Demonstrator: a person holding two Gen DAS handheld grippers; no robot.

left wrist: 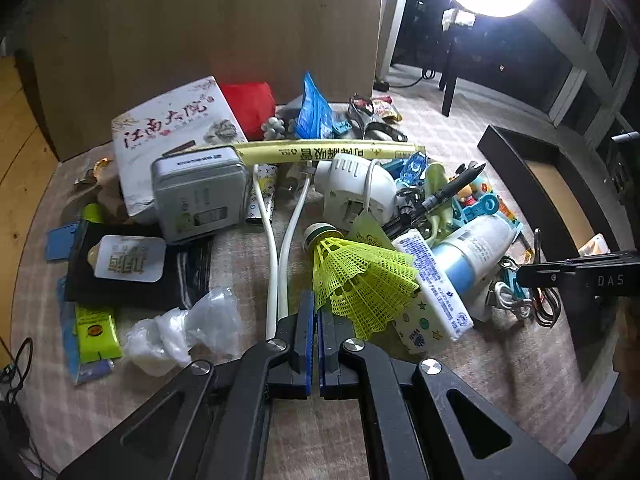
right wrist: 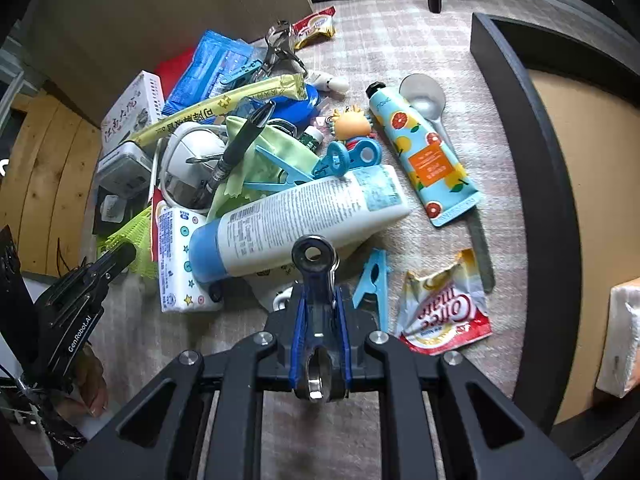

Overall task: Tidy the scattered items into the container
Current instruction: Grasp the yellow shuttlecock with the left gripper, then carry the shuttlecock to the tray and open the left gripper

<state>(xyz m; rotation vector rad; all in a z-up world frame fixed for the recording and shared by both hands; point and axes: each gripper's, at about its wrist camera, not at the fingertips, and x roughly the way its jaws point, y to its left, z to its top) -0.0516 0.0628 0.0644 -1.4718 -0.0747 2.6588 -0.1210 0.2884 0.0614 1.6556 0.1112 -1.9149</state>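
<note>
Left gripper [left wrist: 317, 312] is clamped: blue pads together, pinching the edge of the yellow-green shuttlecock [left wrist: 356, 276] skirt. Shuttlecock lies on the checked cloth [left wrist: 240, 264], cork end pointing away, skirt touching a tissue pack [left wrist: 430, 284]. Two white cables [left wrist: 280, 248] run just left of it, up to a white plug [left wrist: 354, 192]. Further left: metal tin [left wrist: 198, 194], leaning on a printed box [left wrist: 172, 136]; crumpled clear plastic bag [left wrist: 180, 328] near the jaws.

Right gripper [right wrist: 318, 300] is closed on a dark metal tool with a ring end [right wrist: 314, 264], can't tell what tool exactly. Ring sits just in front of a white bottle with blue cap [right wrist: 296, 220] lying on its side. Blue clothes peg [right wrist: 374, 280] just right of the jaws, torn coffee sachet [right wrist: 444, 308] beyond that. Fruit-print tube [right wrist: 424, 156] and clear spoon [right wrist: 424, 96] lie past the bottle, touching each other.

Container: dark-rimmed tray [right wrist: 540, 160] at the right edge of the cloth, well apart from both grippers, with a white tissue block [right wrist: 620, 340] inside.
</note>
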